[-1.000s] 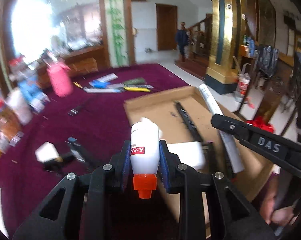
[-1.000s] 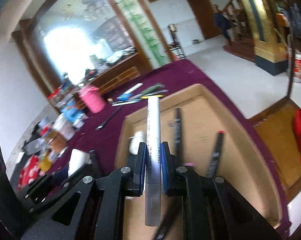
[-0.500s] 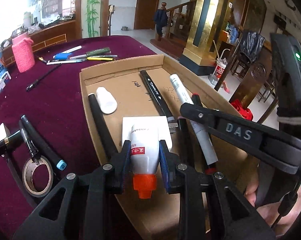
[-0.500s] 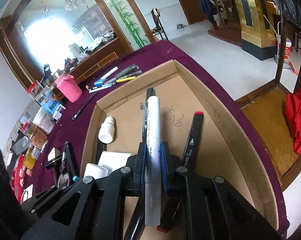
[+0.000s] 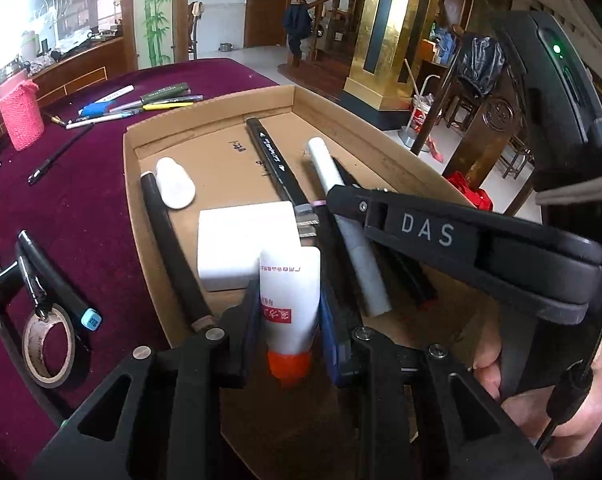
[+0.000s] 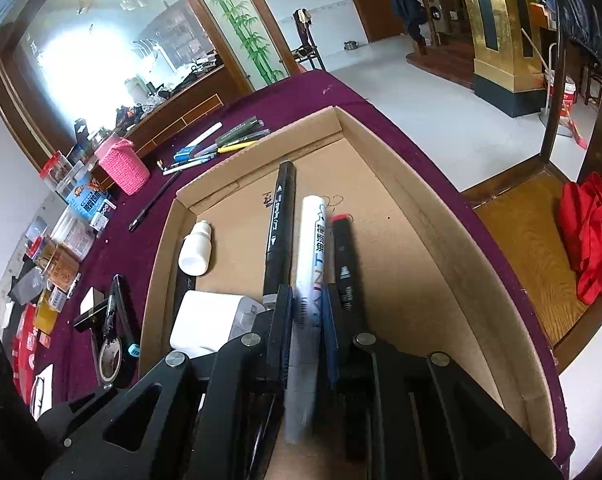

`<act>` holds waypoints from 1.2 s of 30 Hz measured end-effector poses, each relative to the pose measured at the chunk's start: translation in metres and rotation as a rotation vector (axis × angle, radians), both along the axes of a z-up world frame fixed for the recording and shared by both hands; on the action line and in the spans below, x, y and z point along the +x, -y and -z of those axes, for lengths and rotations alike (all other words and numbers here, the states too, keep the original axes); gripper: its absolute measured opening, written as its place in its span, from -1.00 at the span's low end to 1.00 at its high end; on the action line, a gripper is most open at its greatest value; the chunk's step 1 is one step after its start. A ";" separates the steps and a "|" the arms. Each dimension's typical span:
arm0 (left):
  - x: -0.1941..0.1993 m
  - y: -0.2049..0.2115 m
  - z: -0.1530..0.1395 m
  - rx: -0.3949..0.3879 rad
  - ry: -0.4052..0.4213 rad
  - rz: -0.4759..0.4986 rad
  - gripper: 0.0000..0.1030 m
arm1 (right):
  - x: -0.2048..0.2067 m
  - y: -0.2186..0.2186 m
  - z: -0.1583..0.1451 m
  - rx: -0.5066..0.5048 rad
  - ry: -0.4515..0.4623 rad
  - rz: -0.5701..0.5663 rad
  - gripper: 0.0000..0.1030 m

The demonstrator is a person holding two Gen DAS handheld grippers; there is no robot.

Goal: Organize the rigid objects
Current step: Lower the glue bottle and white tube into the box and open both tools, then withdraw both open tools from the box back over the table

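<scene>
My left gripper [image 5: 288, 304] is shut on a white glue bottle [image 5: 289, 296] with an orange cap, held low over the near end of the cardboard tray [image 5: 217, 110]. My right gripper [image 6: 306, 312] is shut on a white marker [image 6: 311, 248] that points up the tray [image 6: 441, 200], between two black markers [image 6: 279, 224]. From the left wrist camera the right gripper [image 5: 341, 208] comes in from the right with the white marker [image 5: 329, 168] in its jaws. A small white bottle [image 5: 175, 188] and a white box [image 5: 241, 240] lie in the tray.
On the purple cloth left of the tray lie a tape roll [image 5: 47, 344], a black marker with a blue end [image 5: 57, 280] and a black pen [image 5: 57, 152]. Several pens [image 5: 141, 102] and a pink knitted holder [image 5: 21, 114] stand beyond. A person's hand [image 5: 541, 380] grips the right tool.
Both grippers have sunk toward the tray and tipped further down, each keeping its load. The left one has come in over the tray from the cloth side.
</scene>
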State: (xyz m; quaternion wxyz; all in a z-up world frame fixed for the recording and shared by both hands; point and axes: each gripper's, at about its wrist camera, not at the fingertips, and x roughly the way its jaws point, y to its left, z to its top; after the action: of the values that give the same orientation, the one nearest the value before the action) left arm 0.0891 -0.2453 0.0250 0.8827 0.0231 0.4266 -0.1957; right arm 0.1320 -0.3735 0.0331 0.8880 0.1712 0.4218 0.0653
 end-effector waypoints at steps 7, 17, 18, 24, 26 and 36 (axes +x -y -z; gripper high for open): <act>-0.002 0.005 0.004 0.040 -0.028 0.015 -0.31 | -0.004 0.001 -0.007 0.019 0.039 0.004 -0.73; -0.012 -0.004 -0.006 0.010 -0.019 0.005 0.25 | -0.012 -0.002 -0.024 -0.008 0.158 0.030 -0.52; -0.013 -0.004 -0.007 0.009 -0.022 0.009 0.25 | -0.012 -0.001 -0.024 -0.002 0.159 0.031 -0.52; -0.027 -0.016 -0.023 -0.016 -0.005 0.010 0.25 | -0.016 0.003 -0.029 0.006 0.205 0.056 -0.52; -0.030 -0.022 -0.031 -0.026 0.010 0.003 0.25 | -0.017 0.003 -0.030 0.006 0.217 0.058 -0.52; -0.041 -0.092 -0.065 -0.099 0.064 -0.117 0.26 | -0.024 -0.026 -0.045 -0.003 0.221 -0.031 -0.36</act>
State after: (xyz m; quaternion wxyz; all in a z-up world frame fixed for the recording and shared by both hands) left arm 0.0483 -0.1530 0.0902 0.9059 -0.0393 0.3885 -0.1638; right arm 0.1082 -0.3474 0.0781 0.9282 0.1551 0.3239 0.0971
